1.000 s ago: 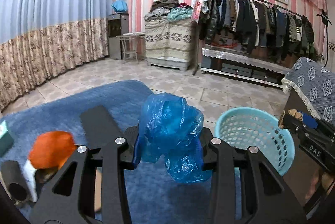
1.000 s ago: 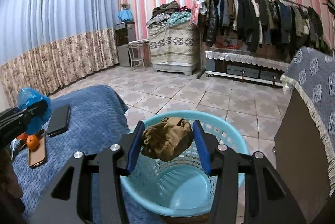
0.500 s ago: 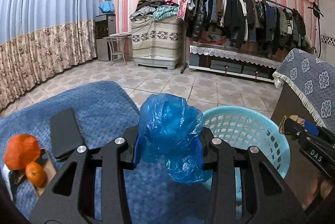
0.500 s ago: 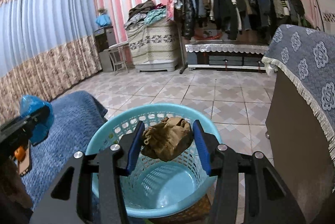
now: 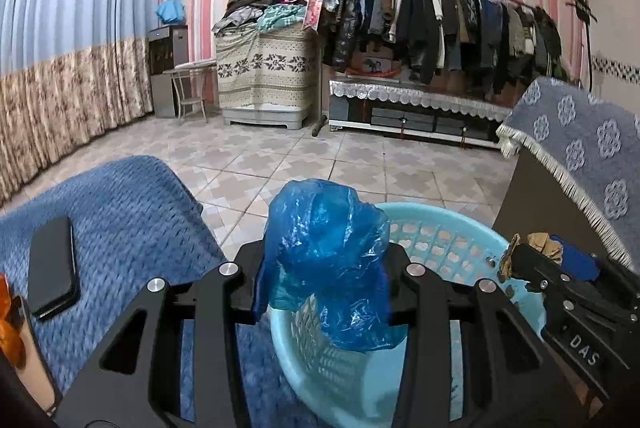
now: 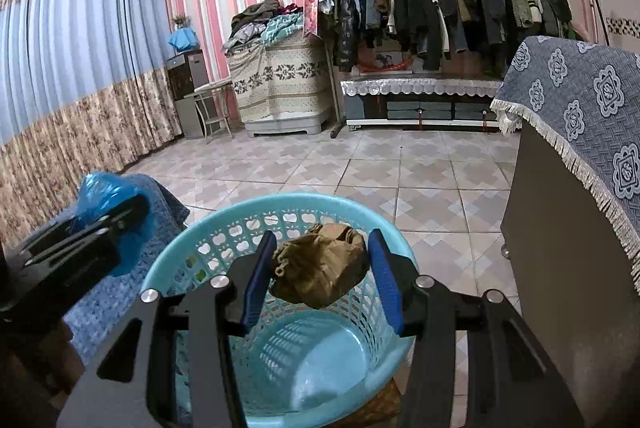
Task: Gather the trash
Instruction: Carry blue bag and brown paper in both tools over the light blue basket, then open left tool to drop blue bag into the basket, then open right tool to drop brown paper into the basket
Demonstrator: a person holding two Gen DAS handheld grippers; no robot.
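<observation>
My left gripper (image 5: 326,280) is shut on a crumpled blue plastic bag (image 5: 326,252) and holds it over the near left rim of a light blue plastic basket (image 5: 448,240). My right gripper (image 6: 320,280) is shut on a crumpled brown paper wad (image 6: 320,274) and holds it above the middle of the same basket (image 6: 224,240), which looks empty inside. The left gripper with the blue bag (image 6: 100,196) shows at the left of the right wrist view. The right gripper with the brown wad (image 5: 536,248) shows at the right of the left wrist view.
A blue blanket-covered surface (image 5: 132,204) lies left of the basket, with a black phone (image 5: 52,264) and something orange (image 5: 8,324) on it. A dark cabinet (image 6: 560,240) under a blue patterned cloth stands at the right. Tiled floor, a clothes rack (image 6: 440,0) and curtains lie beyond.
Both grippers have moved right toward the basket with their loads. The blue bag now hangs over the basket's rim. The brown wad is now over the basket's middle.
</observation>
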